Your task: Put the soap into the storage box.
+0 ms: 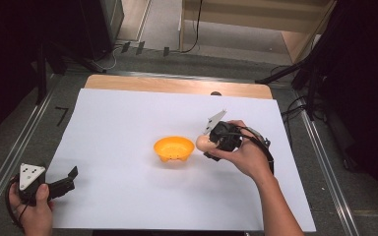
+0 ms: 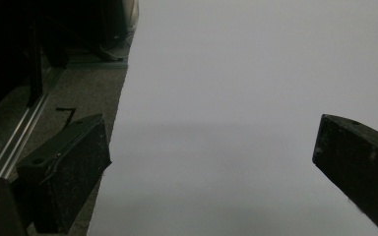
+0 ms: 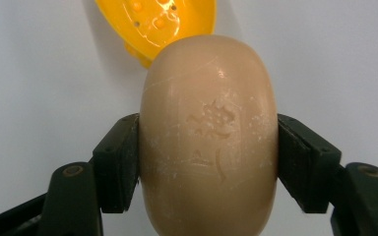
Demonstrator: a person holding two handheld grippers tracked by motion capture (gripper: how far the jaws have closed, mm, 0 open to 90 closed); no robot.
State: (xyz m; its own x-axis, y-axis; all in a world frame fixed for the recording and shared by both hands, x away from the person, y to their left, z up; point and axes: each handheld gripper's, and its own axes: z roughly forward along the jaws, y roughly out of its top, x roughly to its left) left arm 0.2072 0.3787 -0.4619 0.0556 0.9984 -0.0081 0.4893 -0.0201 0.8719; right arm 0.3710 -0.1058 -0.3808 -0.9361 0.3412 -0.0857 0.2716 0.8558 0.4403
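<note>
Just right of the shallow orange plastic dish with small feet [image 1: 174, 148], the right gripper [image 1: 207, 145] hangs above the white paper sheet [image 1: 128, 196] that covers the wooden table [image 1: 177, 84]. Its jaws are clenched on a smooth, oval, beige bar of soap [image 1: 203, 143], one pad on each long side. That sideways grip leaves the bar's rounded end free and pointing toward the dish, which suggests the soap is meant to be lowered into it; the bar sits beside the dish rim, not yet over the bowl.

From the right gripper view the soap [image 3: 209, 137] fills the middle, showing a stamped mark and pale scuffs on its face, details the high view is too far off to give. Beyond it the dish [image 3: 157, 22] shows raised studs inside, likely there to keep a bar off standing water.

Near the paper's lower left corner, the left gripper [image 1: 69, 178] rests in the person's hand, well apart from the work. In its own view its jaws stand wide and released with nothing between them, only bare paper [image 2: 251, 98] ahead, which the high view cannot settle so clearly
</note>
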